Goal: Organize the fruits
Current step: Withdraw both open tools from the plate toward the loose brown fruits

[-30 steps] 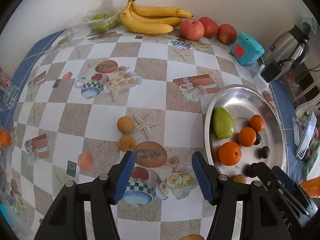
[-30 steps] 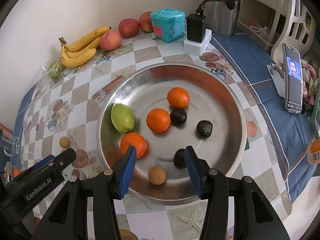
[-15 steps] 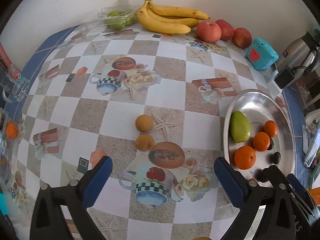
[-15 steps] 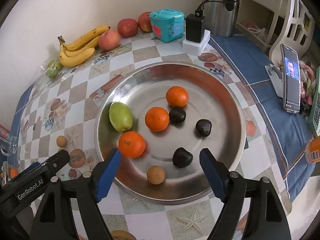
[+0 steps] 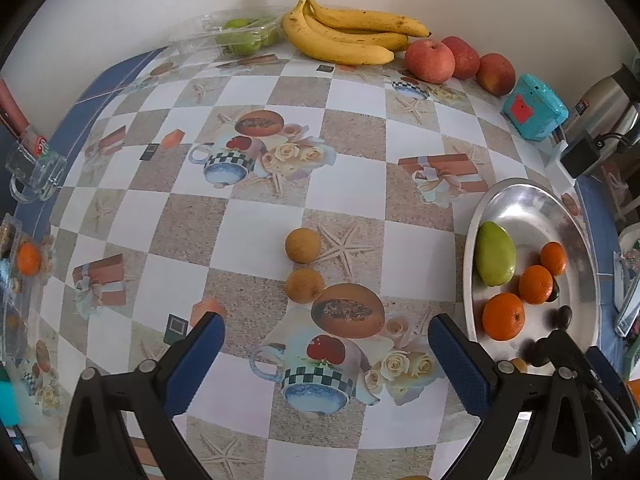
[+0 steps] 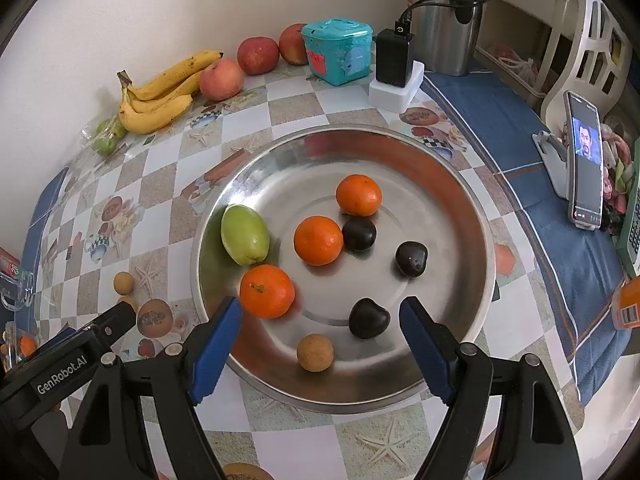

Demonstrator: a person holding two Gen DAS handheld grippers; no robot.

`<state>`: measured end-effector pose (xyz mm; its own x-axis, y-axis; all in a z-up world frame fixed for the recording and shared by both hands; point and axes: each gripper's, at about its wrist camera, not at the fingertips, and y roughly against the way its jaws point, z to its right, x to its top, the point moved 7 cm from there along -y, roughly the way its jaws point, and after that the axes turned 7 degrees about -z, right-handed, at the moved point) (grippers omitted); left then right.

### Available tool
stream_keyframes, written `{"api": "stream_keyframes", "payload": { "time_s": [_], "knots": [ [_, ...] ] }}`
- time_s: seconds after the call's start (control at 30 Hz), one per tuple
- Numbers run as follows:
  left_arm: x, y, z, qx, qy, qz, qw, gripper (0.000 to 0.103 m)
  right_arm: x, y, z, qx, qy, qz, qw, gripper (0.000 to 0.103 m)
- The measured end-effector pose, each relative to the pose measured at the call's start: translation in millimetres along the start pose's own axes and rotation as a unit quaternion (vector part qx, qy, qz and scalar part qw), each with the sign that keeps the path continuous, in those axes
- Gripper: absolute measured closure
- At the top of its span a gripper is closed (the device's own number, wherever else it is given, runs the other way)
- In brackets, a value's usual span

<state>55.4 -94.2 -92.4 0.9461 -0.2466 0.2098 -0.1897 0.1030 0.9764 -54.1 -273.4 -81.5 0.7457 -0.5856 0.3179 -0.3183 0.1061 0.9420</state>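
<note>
Two small tan round fruits lie on the checked tablecloth just ahead of my open, empty left gripper. A steel plate holds a green mango, three oranges, three dark fruits and one tan fruit. My right gripper is open and empty over the plate's near rim, the tan fruit between its fingers. The plate also shows in the left wrist view.
Bananas, three red apples and bagged green fruit line the back wall. A teal box, charger, kettle and a phone on a stand are to the right. A glass mug sits left.
Both grippers opened wide and drew back a little. The left gripper shifted so the two tan fruits sit closer to its centre. The tan fruit stays on the plate.
</note>
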Motion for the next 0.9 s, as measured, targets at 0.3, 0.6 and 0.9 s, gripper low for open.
{"api": "stream_keyframes", "payload": {
  "time_s": [0.3, 0.6, 0.9],
  "knots": [
    [0, -1, -3, 0.006, 0.001, -0.002, 1.0000, 0.000, 2, 2, 2, -0.003, -0.004, 0.008, 1.000, 0.009],
    [3, -2, -11, -0.012, 0.015, -0.007, 0.9998, 0.000, 1, 1, 6, -0.005, -0.014, 0.009, 1.000, 0.009],
    [15, 1, -50, -0.018, 0.060, 0.000, 0.9980, 0.000, 2, 0, -3, 0.001, 0.000, 0.012, 1.000, 0.009]
  ]
}}
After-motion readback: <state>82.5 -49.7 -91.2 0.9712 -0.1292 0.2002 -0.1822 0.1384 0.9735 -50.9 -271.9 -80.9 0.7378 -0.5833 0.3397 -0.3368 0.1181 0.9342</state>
